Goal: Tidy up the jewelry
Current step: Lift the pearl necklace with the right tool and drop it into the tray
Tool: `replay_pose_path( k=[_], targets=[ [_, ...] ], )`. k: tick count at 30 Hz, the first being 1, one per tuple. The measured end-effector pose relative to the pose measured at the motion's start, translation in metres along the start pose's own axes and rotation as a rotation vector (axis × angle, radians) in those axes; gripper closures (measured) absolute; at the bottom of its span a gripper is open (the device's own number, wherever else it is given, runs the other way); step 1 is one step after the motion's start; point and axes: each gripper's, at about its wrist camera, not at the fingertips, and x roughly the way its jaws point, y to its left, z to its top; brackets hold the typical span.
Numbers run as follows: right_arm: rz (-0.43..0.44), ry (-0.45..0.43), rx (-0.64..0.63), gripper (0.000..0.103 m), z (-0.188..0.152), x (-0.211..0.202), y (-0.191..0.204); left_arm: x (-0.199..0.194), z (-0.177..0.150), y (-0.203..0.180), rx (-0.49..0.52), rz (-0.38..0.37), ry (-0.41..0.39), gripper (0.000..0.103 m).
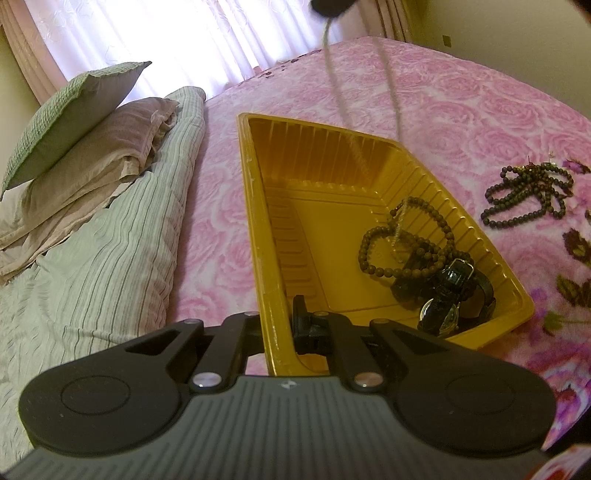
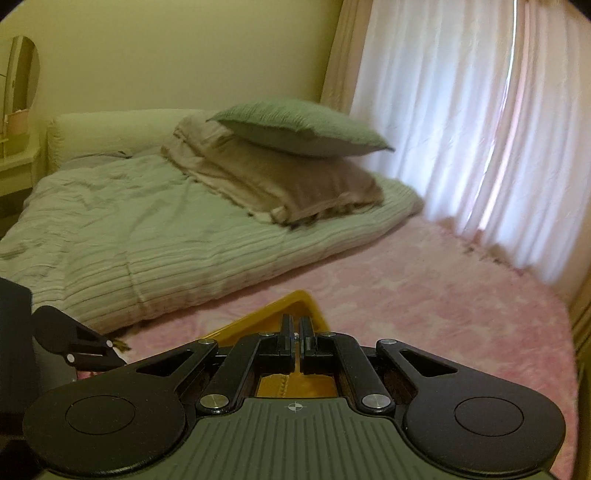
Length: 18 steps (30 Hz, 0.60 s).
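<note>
A yellow plastic tray (image 1: 369, 155) lies on the pink bedspread. My left gripper (image 1: 280, 325) is shut on the tray's near wall, one finger outside and one inside. In the tray lie a brown bead strand (image 1: 373, 240) and a black wristwatch (image 1: 450, 295). A thin pale chain necklace (image 1: 334, 81) hangs, blurred, from my right gripper (image 1: 328, 5) at the top edge, and its lower end reaches into the tray. In the right wrist view my right gripper (image 2: 295, 325) is shut on that chain over the tray's corner (image 2: 295, 301). A dark bead strand (image 1: 528, 195) lies on the bedspread right of the tray.
A striped green quilt (image 1: 110, 258) with a folded beige blanket (image 1: 92, 162) and a green pillow (image 1: 74, 114) lies left of the tray. White curtains (image 2: 461, 129) hang behind the bed. My left gripper's body (image 2: 74, 339) shows at the left in the right wrist view.
</note>
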Motion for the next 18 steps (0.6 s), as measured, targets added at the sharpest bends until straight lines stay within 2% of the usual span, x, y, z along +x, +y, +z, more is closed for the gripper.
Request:
replay_pose_path(
  k=[8,18],
  targets=[
    [0.038,0.061,0.062,0.101,-0.011,0.021,-0.008,0.0,-0.001,0.001,-0.005,-0.003,0.0,0.098],
    [0.039,0.047,0.08,0.101,-0.013,0.022,-0.009,0.0,-0.001,0.002,-0.006,-0.003,0.001,0.098]
  ],
)
